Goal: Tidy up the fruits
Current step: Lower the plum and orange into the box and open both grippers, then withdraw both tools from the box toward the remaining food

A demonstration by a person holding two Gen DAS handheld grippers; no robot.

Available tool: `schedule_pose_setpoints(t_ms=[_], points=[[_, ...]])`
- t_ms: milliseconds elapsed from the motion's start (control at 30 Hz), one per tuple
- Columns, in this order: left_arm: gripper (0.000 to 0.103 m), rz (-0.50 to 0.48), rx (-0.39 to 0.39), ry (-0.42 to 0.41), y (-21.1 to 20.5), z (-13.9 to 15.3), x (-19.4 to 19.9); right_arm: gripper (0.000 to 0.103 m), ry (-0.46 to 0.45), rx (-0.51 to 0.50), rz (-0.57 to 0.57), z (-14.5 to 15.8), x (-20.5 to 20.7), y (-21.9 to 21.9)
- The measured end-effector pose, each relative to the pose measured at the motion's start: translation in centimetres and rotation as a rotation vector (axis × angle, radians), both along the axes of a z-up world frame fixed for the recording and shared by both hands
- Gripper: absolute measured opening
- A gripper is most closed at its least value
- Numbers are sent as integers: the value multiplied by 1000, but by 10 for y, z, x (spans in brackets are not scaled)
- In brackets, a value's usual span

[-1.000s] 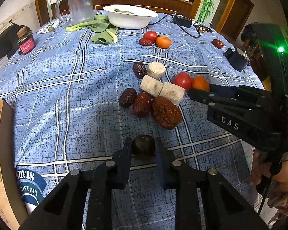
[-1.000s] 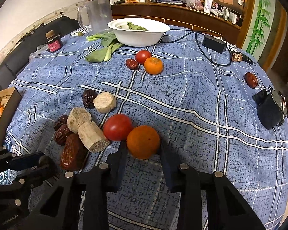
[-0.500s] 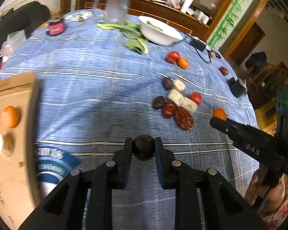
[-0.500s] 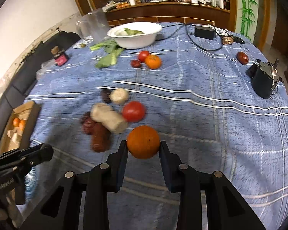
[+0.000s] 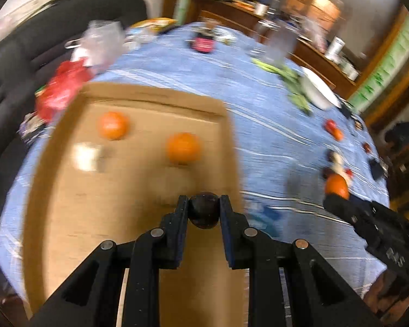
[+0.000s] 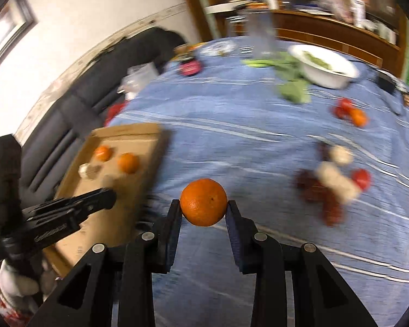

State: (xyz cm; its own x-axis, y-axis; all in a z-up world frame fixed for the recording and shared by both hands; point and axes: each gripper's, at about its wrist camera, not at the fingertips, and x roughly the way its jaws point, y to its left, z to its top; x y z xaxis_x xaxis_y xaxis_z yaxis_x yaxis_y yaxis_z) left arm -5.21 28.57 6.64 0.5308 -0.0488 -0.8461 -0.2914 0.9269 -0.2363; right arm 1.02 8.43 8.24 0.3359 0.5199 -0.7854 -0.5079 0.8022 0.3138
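Both grippers had swung from the fruit pile toward the cardboard tray — left gripper clamping a dark date above it, right gripper gripping an orange short of it — transport step; next, lowering and releasing inside.

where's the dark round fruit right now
In the left wrist view the dark fruit is clamped in the left gripper, above the near right edge of the cardboard tray, short of the two oranges inside.
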Motion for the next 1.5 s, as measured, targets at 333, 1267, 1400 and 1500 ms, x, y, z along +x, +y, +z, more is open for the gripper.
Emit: schedule_pose_setpoints(t_ms=[333,1267,1400,1500], points=[[22,101,52,80,75,-23,-15,36,34,-31,170,-25,-35,102],[50,-117,-28,28,9,35,23,55,5,-26,-133,-6,-47,12],[50,-292,-36,34,-69,39,49,55,-3,-23,-313,5,-54,-62],[50,-389,-48,25,-118,43,57,55,8,-16,-426,10,-62,-108]])
